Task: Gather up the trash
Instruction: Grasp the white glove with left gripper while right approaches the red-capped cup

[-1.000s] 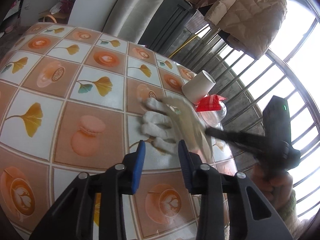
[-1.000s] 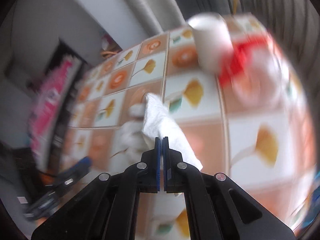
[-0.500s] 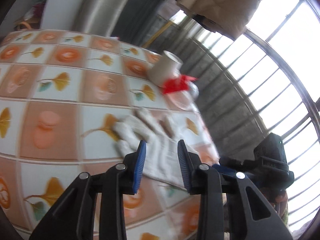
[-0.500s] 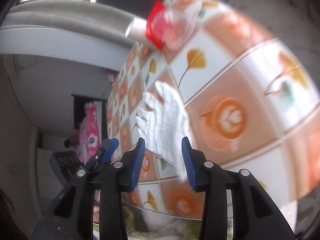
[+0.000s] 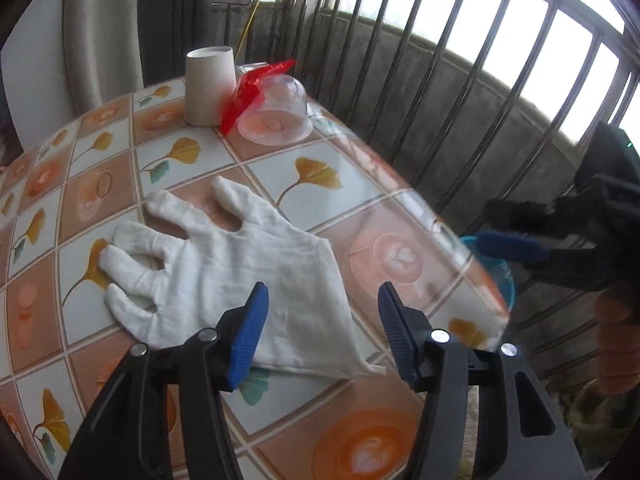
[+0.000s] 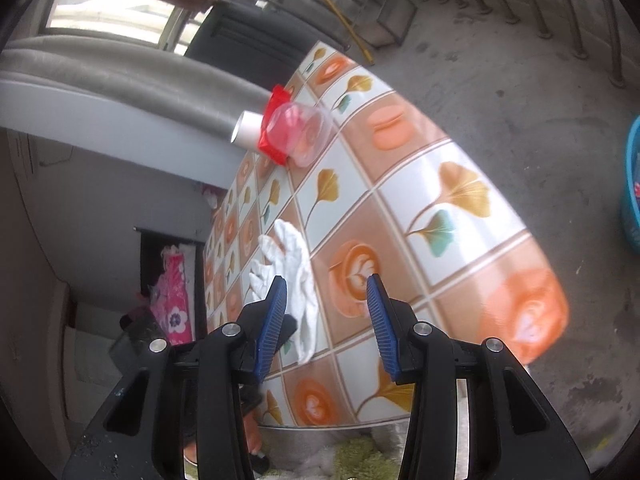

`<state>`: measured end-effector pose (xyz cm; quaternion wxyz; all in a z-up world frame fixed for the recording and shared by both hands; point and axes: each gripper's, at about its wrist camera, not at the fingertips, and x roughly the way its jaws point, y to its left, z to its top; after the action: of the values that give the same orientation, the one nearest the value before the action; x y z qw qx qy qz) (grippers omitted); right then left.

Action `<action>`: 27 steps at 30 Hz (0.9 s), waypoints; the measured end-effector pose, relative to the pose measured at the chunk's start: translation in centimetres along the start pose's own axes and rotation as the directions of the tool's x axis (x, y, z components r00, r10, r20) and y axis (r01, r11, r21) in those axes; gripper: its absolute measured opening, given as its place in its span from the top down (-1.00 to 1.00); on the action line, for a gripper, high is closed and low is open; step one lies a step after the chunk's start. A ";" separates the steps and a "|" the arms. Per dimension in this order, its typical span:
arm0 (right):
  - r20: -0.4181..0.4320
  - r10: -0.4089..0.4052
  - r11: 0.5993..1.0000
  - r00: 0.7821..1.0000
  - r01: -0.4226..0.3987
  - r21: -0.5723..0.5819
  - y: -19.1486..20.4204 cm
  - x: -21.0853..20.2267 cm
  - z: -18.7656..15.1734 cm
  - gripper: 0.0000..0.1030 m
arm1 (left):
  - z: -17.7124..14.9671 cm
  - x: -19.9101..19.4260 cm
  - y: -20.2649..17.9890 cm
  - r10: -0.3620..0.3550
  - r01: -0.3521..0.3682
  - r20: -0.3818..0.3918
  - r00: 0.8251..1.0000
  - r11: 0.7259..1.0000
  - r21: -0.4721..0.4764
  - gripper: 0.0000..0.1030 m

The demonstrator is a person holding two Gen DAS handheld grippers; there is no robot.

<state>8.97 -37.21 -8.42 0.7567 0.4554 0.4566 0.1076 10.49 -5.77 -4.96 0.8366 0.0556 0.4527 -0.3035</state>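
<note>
Item: glove [image 5: 224,264], white, flat on the counter [image 5: 360,184], cuff toward its near edge.

Left gripper [image 5: 320,320]: we hold it just over the cuff, fingers apart and lately widening, nothing between them.

Right gripper [image 6: 326,312]: off the counter's edge, fingers apart, empty, clear of the glove.

Further trash, far corner: cup [image 5: 210,86], upside down; red wrapper [image 5: 248,94]; clear bowl [image 5: 276,112], overturned, touching the wrapper.

Bin [image 6: 632,188]: blue, on the floor, well apart from the counter.

Risks, as we judge them: thin cloth on a slick cover may slide or bunch, so the fingers close on one layer only; a loose pinch could drop it short of the bin.

Unclear: the bin is cut off by the frame; the wrapper's shape is half hidden behind the bowl.
</note>
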 end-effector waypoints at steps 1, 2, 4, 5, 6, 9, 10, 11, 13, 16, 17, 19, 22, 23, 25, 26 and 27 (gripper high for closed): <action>0.005 -0.001 1.000 1.000 0.001 0.005 -0.2 0.0 0.0 0.19 | -0.1 0.5 -0.1 0.016 -0.016 -0.011 1.000 1.000 0.014 0.08; 0.010 -0.002 1.000 1.000 0.001 0.011 -0.5 -0.2 0.1 0.19 | -0.2 0.9 -0.2 0.026 -0.025 -0.024 0.999 0.999 0.025 0.29; 0.018 -0.001 1.000 1.000 0.000 0.020 -1.1 -0.6 0.3 0.19 | -0.3 1.6 0.1 0.042 -0.041 -0.035 0.999 0.999 0.029 0.41; 0.021 -0.001 1.000 1.000 0.000 0.022 -1.3 -1.1 0.3 0.19 | -0.2 1.6 0.3 0.045 -0.045 -0.034 0.998 0.999 0.027 0.49; 0.024 -0.001 1.000 1.000 0.001 0.022 -1.5 -1.5 0.4 0.19 | -0.2 1.6 0.4 0.049 -0.048 -0.032 0.998 0.999 0.026 0.54; 0.032 -0.001 1.000 0.999 0.000 0.020 -1.5 -1.6 0.9 0.19 | -0.3 1.4 1.2 0.048 -0.048 -0.034 0.998 0.999 0.003 0.81; 0.033 0.000 1.000 0.999 -0.001 0.016 -1.4 -1.6 1.1 0.19 | -0.4 1.2 1.5 0.043 -0.043 -0.034 0.999 0.999 -0.011 0.87; 0.034 0.002 1.000 0.999 -0.002 0.009 -1.2 -1.6 1.3 0.19 | -0.5 1.0 2.0 0.041 -0.042 -0.030 0.999 0.999 -0.025 0.89; 0.036 0.012 1.000 0.999 -0.011 -0.013 -0.3 -1.3 1.9 0.19 | -0.7 0.4 2.5 0.051 -0.052 -0.019 0.999 0.998 -0.042 0.90; 0.034 0.024 0.999 0.999 -0.023 -0.047 0.9 -0.6 2.7 0.19 | -1.0 -0.6 4.1 0.082 -0.081 -0.001 0.997 0.993 -0.083 0.91; 0.032 0.028 0.998 0.999 -0.026 -0.056 1.3 -0.4 2.9 0.19 | -1.2 -1.1 5.0 0.094 -0.093 0.006 0.996 0.990 -0.105 0.91; 0.022 0.035 0.996 0.999 -0.033 -0.082 2.4 0.4 3.3 0.19 | -1.5 -1.8 6.4 0.124 -0.121 0.014 0.992 0.983 -0.138 0.91; -0.001 0.038 0.992 0.999 -0.038 -0.122 4.2 1.8 4.1 0.20 | -2.2 -3.0 9.0 0.175 -0.169 0.017 0.984 0.967 -0.192 0.91; -0.006 0.037 0.990 0.999 -0.038 -0.134 4.6 2.1 4.2 0.20 | -2.4 -3.4 10.0 0.188 -0.180 0.015 0.982 0.960 -0.215 0.91; -0.017 0.028 0.985 0.999 -0.031 -0.167 5.8 2.9 4.6 0.20 | -3.0 -4.0 11.4 0.198 -0.188 0.014 0.980 0.949 -0.253 0.91; -0.023 0.024 0.982 0.999 -0.028 -0.185 6.5 3.5 4.8 0.19 | -3.3 -4.3 11.9 0.200 -0.189 0.014 0.980 0.945 -0.269 0.91; -0.027 0.016 0.979 1.000 -0.021 -0.203 7.3 4.1 5.1 0.19 | -3.5 -4.6 12.6 0.197 -0.183 0.017 0.980 0.939 -0.291 0.91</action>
<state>17.16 -33.80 -4.27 0.7926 0.3784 0.4484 0.1663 13.06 7.83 -5.65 0.8712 -0.0302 0.4654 -0.1534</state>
